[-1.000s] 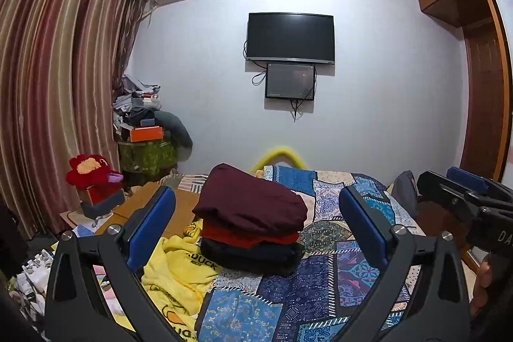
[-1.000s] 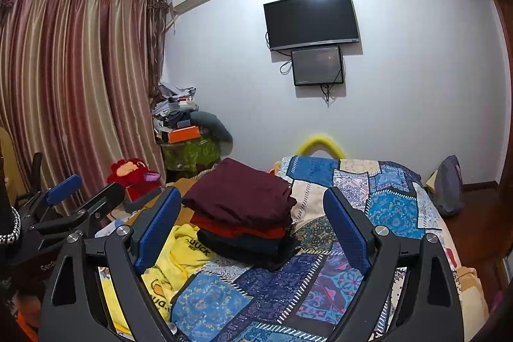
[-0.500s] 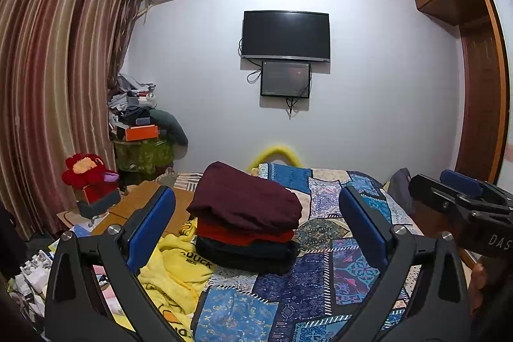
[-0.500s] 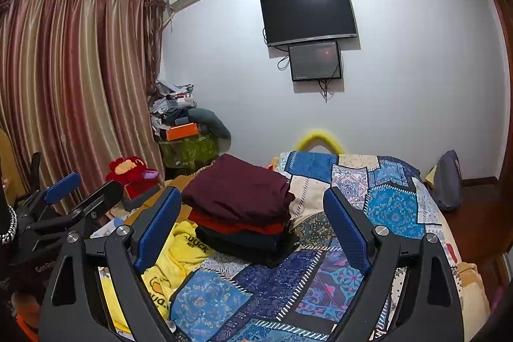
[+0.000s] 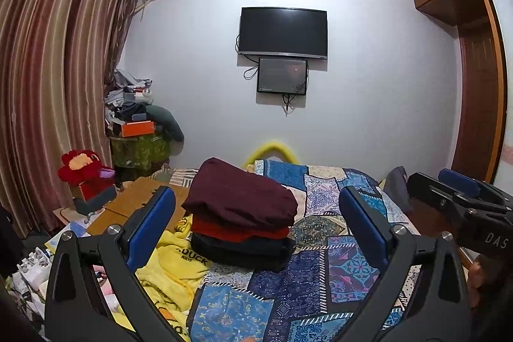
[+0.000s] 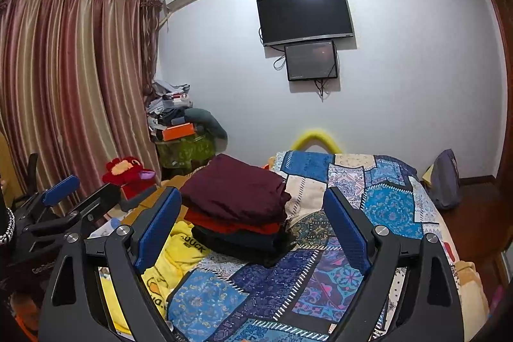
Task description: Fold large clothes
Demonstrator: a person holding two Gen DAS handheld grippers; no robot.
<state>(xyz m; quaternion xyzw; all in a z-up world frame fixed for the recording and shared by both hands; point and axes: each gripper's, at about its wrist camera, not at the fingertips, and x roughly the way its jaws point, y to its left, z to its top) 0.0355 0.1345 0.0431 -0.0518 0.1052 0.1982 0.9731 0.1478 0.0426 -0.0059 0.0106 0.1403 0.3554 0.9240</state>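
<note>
A stack of folded clothes (image 5: pixel 242 213) (image 6: pixel 239 209) sits on the bed's blue patchwork cover (image 5: pixel 323 274) (image 6: pixel 384 197): maroon on top, red under it, dark pieces at the bottom. A crumpled yellow garment (image 5: pixel 174 268) (image 6: pixel 174 258) with "DUCK" print lies to the stack's left. My left gripper (image 5: pixel 256 223) is open and empty, held above the bed short of the stack. My right gripper (image 6: pixel 253 223) is open and empty too, likewise short of the stack. Each gripper shows at the edge of the other's view: the right gripper (image 5: pixel 455 194), the left gripper (image 6: pixel 73 194).
A red plush toy (image 5: pixel 85 165) and a cluttered green cabinet (image 5: pixel 138 149) stand left of the bed by striped curtains (image 5: pixel 48 85). A television (image 5: pixel 283 32) hangs on the far wall. A wooden wardrobe (image 5: pixel 474 85) is on the right. A grey bag (image 6: pixel 444 178) sits beside the bed.
Both grippers have drifted slightly, so the stack and wall sit a little lower and further left in view. Both stay open and the clothes have not moved.
</note>
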